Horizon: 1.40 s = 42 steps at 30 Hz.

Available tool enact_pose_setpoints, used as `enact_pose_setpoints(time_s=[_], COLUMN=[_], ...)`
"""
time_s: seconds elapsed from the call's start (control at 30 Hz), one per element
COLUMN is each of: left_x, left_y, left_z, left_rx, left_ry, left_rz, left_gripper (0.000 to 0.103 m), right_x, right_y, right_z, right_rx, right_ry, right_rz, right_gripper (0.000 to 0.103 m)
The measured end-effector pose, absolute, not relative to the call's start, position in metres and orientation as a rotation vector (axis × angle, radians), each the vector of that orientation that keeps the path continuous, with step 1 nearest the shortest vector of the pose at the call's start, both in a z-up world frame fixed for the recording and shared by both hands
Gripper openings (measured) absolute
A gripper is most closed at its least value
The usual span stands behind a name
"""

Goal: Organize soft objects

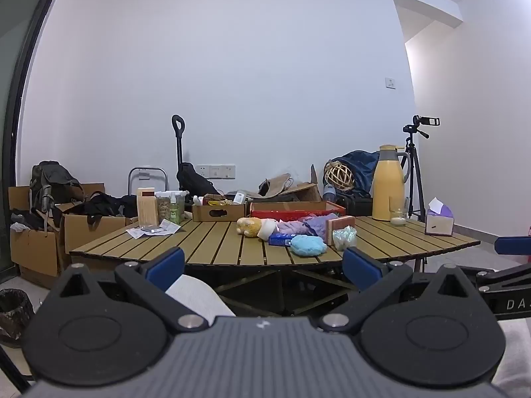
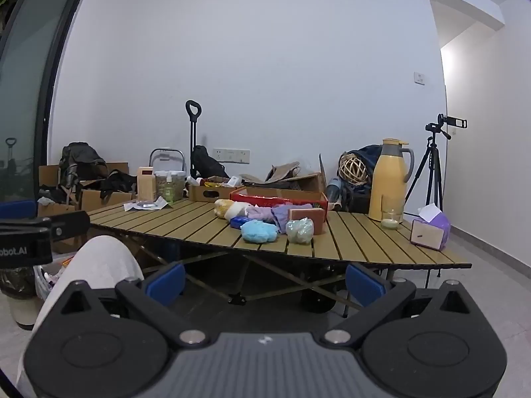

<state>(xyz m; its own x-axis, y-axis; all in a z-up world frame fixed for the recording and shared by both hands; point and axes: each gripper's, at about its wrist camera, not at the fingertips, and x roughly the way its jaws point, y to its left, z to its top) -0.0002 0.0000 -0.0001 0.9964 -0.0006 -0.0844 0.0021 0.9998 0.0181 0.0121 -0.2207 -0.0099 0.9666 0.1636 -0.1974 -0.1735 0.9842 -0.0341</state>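
Jaws apart, left gripper [image 2: 20,232] marked "obot.AI"

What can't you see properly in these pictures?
- Inside the red box: both views look from low down, so its front wall hides what it holds.
- The purple cloth: partly covered by the sponge and blue puff in front.
- Print on the small blue pack: too small to read.
- The right gripper in the left view: cut off by the edge.

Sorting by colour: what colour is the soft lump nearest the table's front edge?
Light blue lump; clearest in the right wrist view.
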Motion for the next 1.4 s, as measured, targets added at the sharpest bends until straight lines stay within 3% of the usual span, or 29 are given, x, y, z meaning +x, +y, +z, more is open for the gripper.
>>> enact_pose_setpoints(time_s=[1.4], left_x=[0.0003], left_y=[-0.0020], left_z=[-0.0003], left_rx=[0.031], left_ry=[0.079], left_rz=[-0.004], left_gripper=[0.103], right_x=[0.0148], right_y=[-0.2245], right_z=[-0.0094], right_rx=[-0.027], right_ry=[0.196], right_rz=[0.174], right_gripper=[0.103])
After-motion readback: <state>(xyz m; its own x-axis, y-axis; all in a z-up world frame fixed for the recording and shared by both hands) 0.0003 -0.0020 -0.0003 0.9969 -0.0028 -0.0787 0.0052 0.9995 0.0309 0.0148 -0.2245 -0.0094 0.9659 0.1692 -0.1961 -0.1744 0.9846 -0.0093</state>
